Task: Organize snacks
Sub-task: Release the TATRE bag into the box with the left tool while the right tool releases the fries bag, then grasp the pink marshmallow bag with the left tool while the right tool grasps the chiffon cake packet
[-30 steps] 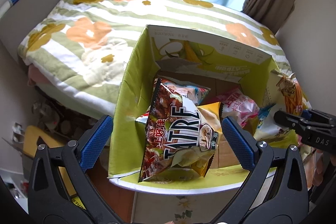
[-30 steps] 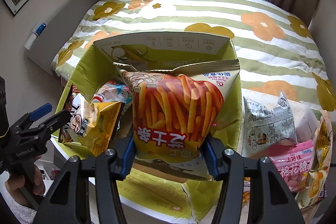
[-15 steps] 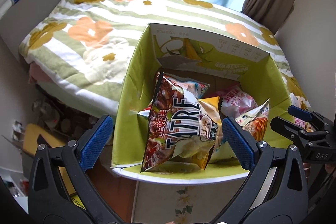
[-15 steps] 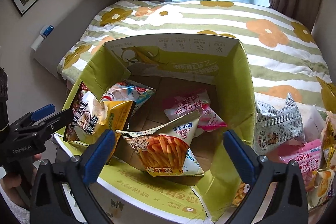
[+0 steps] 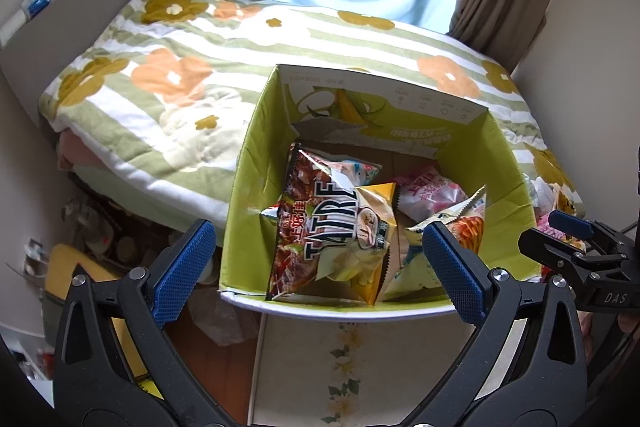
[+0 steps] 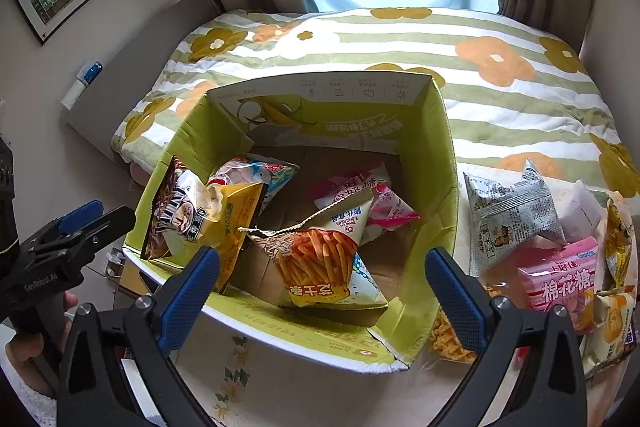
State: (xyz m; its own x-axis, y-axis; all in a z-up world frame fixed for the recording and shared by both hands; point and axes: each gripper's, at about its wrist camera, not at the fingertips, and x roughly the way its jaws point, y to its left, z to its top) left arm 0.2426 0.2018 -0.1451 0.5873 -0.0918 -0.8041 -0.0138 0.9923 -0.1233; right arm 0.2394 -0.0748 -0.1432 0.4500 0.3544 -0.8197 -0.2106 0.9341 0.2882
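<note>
A green cardboard box (image 5: 256, 163) (image 6: 444, 187) stands open on the bed's near edge. Inside lie a fries bag (image 6: 316, 259) (image 5: 460, 227), a dark chip bag (image 5: 320, 227) (image 6: 180, 211), a yellow bag (image 6: 236, 211) and a pink bag (image 6: 360, 191). My right gripper (image 6: 322, 287) hovers open above the box's near rim, nothing between its pads. Over the box's left part my left gripper (image 5: 318, 259) is open too, and holds nothing. Each gripper shows at the edge of the other's view.
Loose snacks lie on the flowered bedspread (image 6: 500, 99) right of the box: a grey-white bag (image 6: 508, 219), a pink marshmallow bag (image 6: 560, 279) and others. Clutter sits on the floor (image 5: 100, 235) left of the bed. Curtains and a window are behind.
My right gripper opened and the fries bag dropped from it into the box. Both grippers have drawn back and up a little from the box.
</note>
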